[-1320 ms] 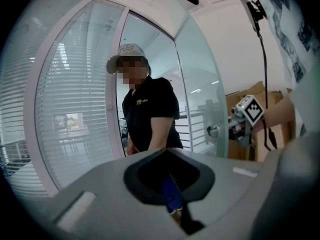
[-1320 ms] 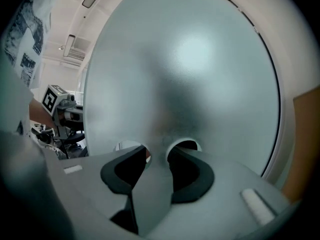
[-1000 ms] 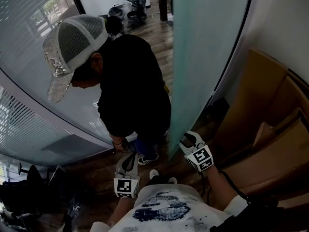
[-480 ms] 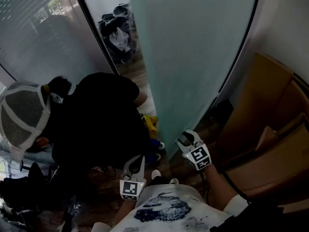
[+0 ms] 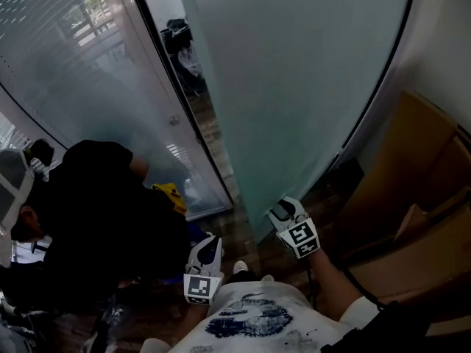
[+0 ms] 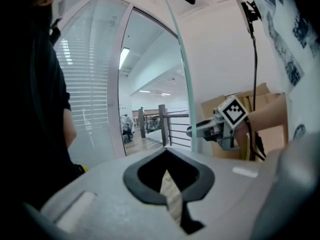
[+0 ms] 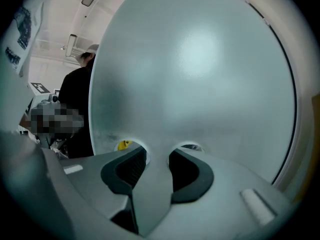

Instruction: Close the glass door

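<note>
At the glass door (image 5: 294,87), right gripper (image 7: 157,153) half-open, empty; left gripper (image 6: 167,153) clenched, empty.

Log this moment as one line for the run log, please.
glass door: ajar | right gripper: open, at door's lower edge | left gripper: shut, empty, off door | person: bent low at left

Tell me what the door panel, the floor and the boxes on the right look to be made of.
Door: frosted glass with a matte finish; light glows through it.
Floor: wood planks or laminate, showing brown plank seams.
Boxes: likely cardboard, plain tan with folded flaps.
</note>
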`<state>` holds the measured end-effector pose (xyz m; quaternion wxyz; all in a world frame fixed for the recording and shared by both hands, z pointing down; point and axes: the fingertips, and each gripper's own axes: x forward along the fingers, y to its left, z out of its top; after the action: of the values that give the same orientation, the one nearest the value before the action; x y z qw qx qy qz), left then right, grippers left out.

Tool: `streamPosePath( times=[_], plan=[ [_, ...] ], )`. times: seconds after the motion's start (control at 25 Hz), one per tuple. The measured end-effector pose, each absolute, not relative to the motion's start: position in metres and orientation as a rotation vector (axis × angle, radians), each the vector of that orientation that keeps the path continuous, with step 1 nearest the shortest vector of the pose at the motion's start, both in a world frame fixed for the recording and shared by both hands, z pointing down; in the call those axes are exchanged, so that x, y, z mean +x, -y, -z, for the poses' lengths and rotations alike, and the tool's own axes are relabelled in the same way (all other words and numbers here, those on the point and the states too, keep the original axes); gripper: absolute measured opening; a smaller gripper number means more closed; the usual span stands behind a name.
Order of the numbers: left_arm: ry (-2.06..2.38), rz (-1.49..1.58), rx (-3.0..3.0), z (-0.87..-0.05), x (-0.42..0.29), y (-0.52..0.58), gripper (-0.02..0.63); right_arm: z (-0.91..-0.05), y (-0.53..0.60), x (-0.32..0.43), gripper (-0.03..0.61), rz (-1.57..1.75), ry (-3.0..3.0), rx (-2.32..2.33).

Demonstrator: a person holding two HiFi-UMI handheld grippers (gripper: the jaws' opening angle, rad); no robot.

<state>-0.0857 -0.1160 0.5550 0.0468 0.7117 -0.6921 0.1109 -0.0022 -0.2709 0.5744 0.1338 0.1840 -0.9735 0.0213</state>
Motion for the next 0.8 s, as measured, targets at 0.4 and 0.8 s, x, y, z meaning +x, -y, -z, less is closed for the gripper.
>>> streamPosePath(
  times=[0.4,0.8],
  plan=[
    [2.137,-0.324,2.125,-0.555,-0.131,0.120,-0.002,-0.574,0.280,-0.042,0.147,-0.055,2.805,0.528],
    [2.154,-0.332,2.088,-0.589,-0.147,0.178,-0.002,-0.617,0.351,-0.052,0.146,-0.078,2.787,0.545]
  ],
)
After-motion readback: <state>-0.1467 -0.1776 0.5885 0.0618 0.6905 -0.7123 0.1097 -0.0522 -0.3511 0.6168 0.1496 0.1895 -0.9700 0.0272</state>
